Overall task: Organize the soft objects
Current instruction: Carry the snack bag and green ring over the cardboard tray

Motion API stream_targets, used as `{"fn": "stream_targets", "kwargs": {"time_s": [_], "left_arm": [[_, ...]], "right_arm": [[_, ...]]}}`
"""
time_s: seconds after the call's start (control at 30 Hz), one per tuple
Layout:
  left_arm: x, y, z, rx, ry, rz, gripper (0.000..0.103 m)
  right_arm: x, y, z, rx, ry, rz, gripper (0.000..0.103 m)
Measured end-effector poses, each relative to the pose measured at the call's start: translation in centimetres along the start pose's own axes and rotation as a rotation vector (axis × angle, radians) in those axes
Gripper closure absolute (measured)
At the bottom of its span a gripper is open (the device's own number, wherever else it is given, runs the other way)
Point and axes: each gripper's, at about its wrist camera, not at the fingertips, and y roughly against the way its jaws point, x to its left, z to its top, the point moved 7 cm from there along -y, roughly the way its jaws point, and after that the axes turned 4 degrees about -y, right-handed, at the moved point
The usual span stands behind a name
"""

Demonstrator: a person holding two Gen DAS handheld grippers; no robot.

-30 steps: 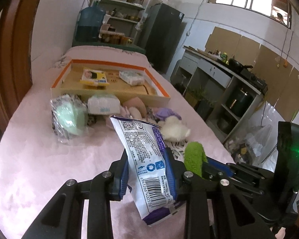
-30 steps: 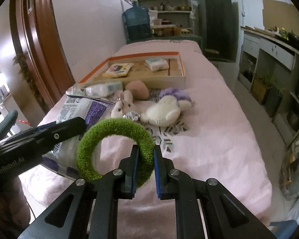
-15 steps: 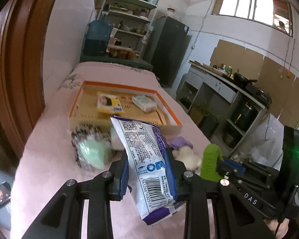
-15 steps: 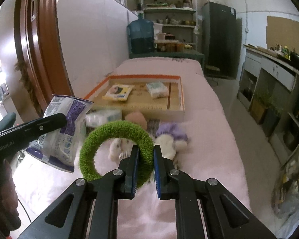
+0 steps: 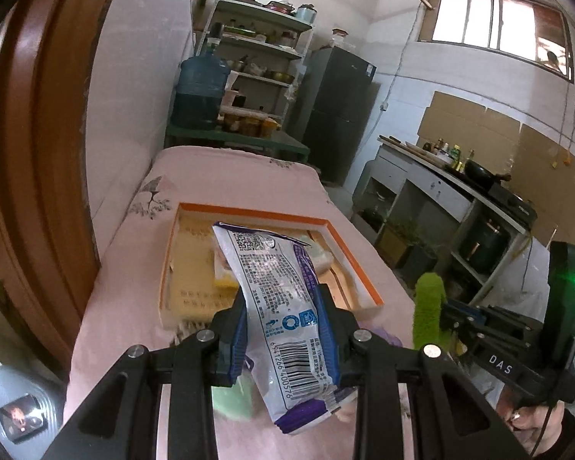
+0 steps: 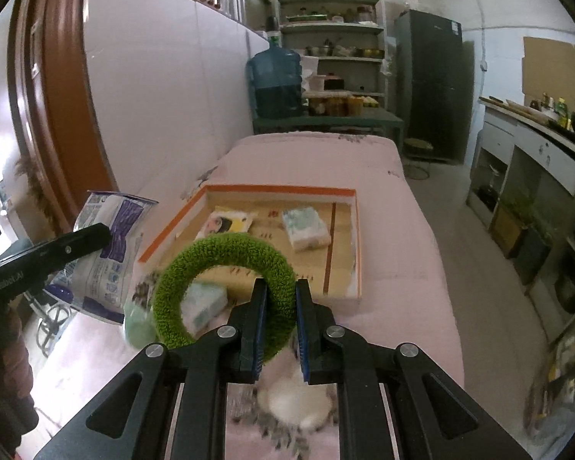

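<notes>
Between the right tool [image 6: 280, 322] pads, green ring [image 6: 195, 260].

- Left view: packet [image 5: 283, 306] hides most of the tray [image 5: 257, 216] contents; only slivers show.
- Pale green item [image 5: 234, 402] under the left claw [image 5: 283, 341]: mostly covered, unidentifiable.
- Right view: white plush [image 6: 299, 402] below the right claw [image 6: 280, 326]: blurred, partly covered.
- Ring [image 6: 226, 287] hides part of the tray floor.
- Shelf [image 6: 333, 27] items: too small to identify.
</notes>
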Motion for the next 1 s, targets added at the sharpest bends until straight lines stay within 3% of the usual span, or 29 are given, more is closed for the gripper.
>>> {"fn": "stream_targets", "kwargs": {"time_s": [0.43, 0.67, 1.0], "left_arm": [[3.5, -7.5, 5.1, 0.051, 0.084, -0.020, 0.070], [4.9, -11.3, 5.8, 0.094, 0.126, -0.027, 0.070], [5.6, -15.2, 6.2, 0.145, 0.112, 0.012, 0.070]], "right_arm": [[-2.0, -7.8, 4.4, 0.078, -0.005, -0.031, 0.089], [-3.0, -11.0, 5.1, 0.120, -0.006, -0.040, 0.089], [-3.4, -14.5, 4.9, 0.171, -0.011, -0.046, 0.089]]}}
